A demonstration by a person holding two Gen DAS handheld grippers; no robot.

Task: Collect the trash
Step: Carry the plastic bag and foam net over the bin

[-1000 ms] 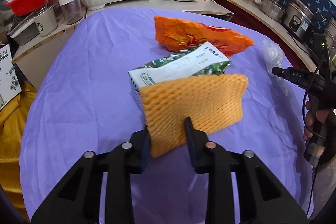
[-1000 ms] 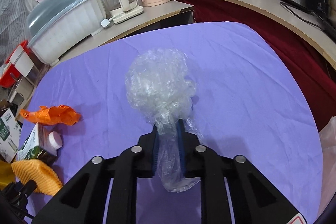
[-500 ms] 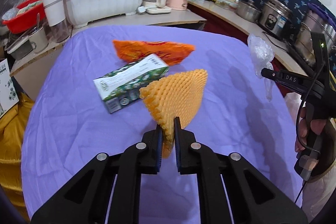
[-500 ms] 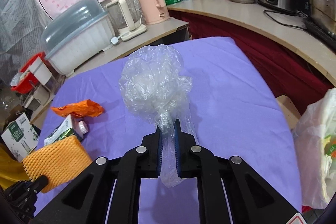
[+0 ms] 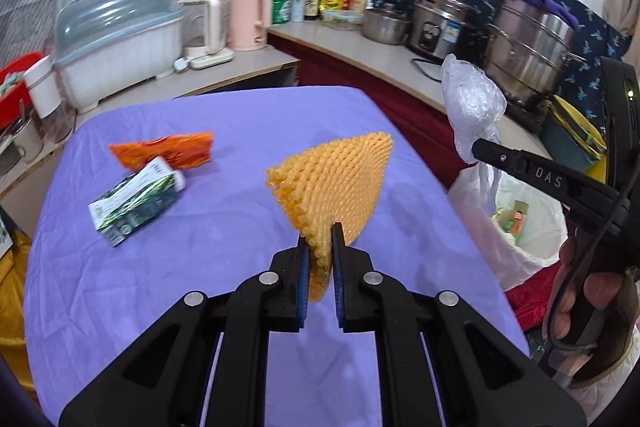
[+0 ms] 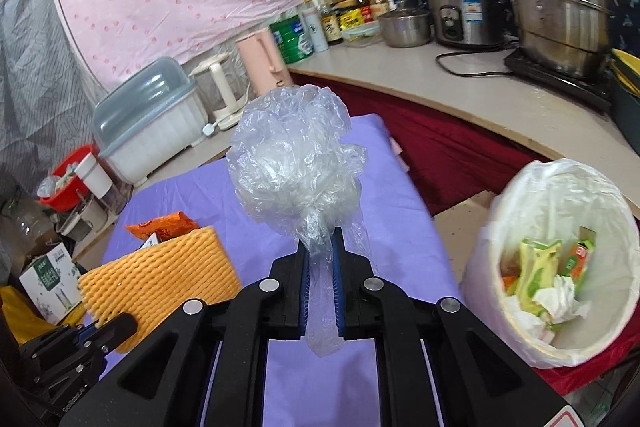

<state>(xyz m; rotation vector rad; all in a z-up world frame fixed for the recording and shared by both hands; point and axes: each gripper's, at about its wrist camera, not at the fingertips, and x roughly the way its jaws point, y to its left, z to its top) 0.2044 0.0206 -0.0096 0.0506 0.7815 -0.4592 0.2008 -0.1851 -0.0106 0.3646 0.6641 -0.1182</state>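
Trash is mid-carry: the left hand-held gripper (image 5: 320, 247), tilted downward and clamped on an orange foam net (image 5: 340, 187), and the right hand-held gripper (image 6: 320, 251), pinching a crumpled plastic bag (image 6: 292, 167), hold both clear of the desk (image 5: 240, 131), apparently for the lined bin (image 6: 560, 187) at three o'clock.

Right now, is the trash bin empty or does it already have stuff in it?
Partly filled: the trash bin holds wrappers and crumpled tissue at its bottom.

A carton (image 5: 134, 203) lies on the table (image 5: 240, 131), before a wrapper (image 5: 164, 153).
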